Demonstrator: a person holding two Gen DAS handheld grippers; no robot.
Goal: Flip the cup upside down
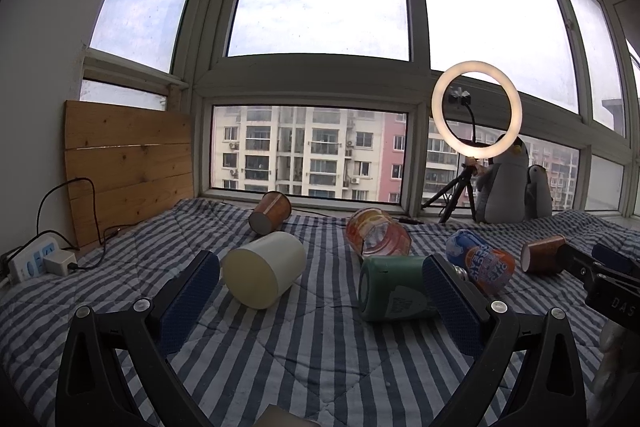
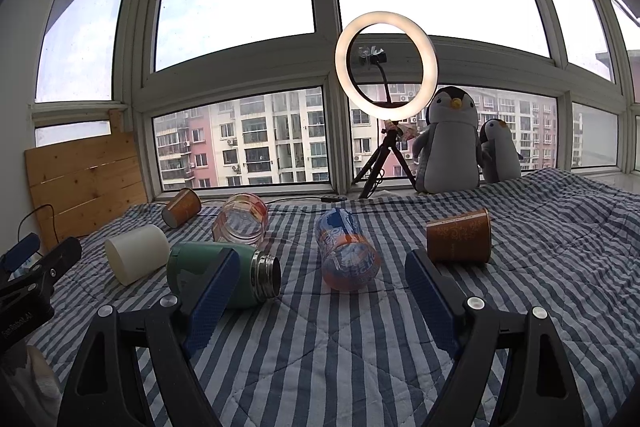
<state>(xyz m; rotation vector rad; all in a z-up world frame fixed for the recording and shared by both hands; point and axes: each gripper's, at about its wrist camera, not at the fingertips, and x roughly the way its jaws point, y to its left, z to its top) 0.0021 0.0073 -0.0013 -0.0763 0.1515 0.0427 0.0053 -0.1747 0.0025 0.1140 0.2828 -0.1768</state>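
Both grippers, left [image 1: 320,291] and right [image 2: 322,301], hover with jaws released above a striped bed [image 2: 320,367]. Six cups lie toppled awaiting flipping, the brown paper cup [image 2: 458,237] nearest the right

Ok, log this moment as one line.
left gripper open, empty | right gripper open, empty | green cup, cream cup on sides | flip not begun

Both grippers are the same build: the left gripper [image 1: 320,291] and right gripper [image 2: 316,287] each have black plastic arms with triangular cutouts and shiny round silver screws at the joints. The fingers [image 1: 188,303] carry dark blue pads with a fine dotted texture. White lettering sits on the black bodies, partly cut off.
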